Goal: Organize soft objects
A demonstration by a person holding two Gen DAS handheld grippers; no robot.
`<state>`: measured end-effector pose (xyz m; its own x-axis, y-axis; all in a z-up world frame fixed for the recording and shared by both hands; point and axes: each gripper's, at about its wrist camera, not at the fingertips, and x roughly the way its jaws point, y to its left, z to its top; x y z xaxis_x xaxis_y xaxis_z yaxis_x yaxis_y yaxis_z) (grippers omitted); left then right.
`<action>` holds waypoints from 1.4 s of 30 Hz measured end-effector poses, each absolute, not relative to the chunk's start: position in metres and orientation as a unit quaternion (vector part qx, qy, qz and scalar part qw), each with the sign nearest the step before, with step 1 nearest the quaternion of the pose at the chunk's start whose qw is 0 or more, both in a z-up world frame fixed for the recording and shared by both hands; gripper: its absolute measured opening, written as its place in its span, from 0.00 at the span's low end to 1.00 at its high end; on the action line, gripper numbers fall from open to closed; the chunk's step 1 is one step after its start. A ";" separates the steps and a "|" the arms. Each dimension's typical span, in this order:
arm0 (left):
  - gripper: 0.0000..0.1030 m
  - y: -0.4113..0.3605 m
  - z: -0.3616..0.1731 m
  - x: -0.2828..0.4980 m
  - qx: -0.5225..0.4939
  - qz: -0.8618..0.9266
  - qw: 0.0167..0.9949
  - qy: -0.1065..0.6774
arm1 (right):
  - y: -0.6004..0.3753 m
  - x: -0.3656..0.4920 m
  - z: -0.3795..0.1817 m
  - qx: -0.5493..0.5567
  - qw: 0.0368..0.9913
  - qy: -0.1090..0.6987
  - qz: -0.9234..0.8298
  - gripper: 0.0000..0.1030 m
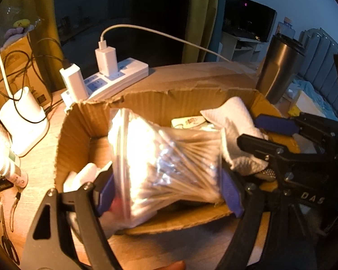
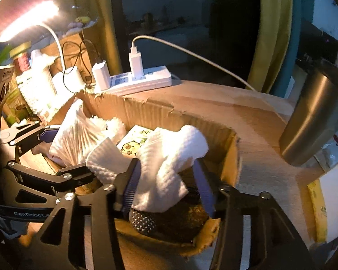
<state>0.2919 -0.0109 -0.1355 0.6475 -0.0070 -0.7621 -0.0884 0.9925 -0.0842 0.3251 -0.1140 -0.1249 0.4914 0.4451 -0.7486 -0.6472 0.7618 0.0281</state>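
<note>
1. Two tongs work over the cardboard box on the bench.
2. My left tongs clamp the bag of cotton swabs above the box.
3. My right tongs gape around the white towel, gripping nothing.
4. Lower the bag gently before releasing.

I am working at a wooden desk in a bedroom at home. A lit desk lamp, a white power strip with chargers plugged in and a steel tumbler stand on it. Behind hang yellow-green curtains, with a padded headboard, rumpled bedding and a dark television on a stand to the right.
</note>
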 end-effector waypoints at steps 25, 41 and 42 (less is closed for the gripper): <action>0.87 -0.012 -0.068 0.221 -0.046 0.029 0.938 0.341 | -0.130 0.264 -0.056 -0.124 0.887 0.327 0.302 0.54; 0.87 -0.013 -0.029 0.165 -0.039 0.027 0.957 0.286 | -0.134 0.206 -0.020 -0.132 0.900 0.289 0.297 0.54; 0.87 -0.014 -0.026 0.161 -0.038 0.026 0.958 0.282 | -0.134 0.202 -0.018 -0.132 0.901 0.286 0.297 0.54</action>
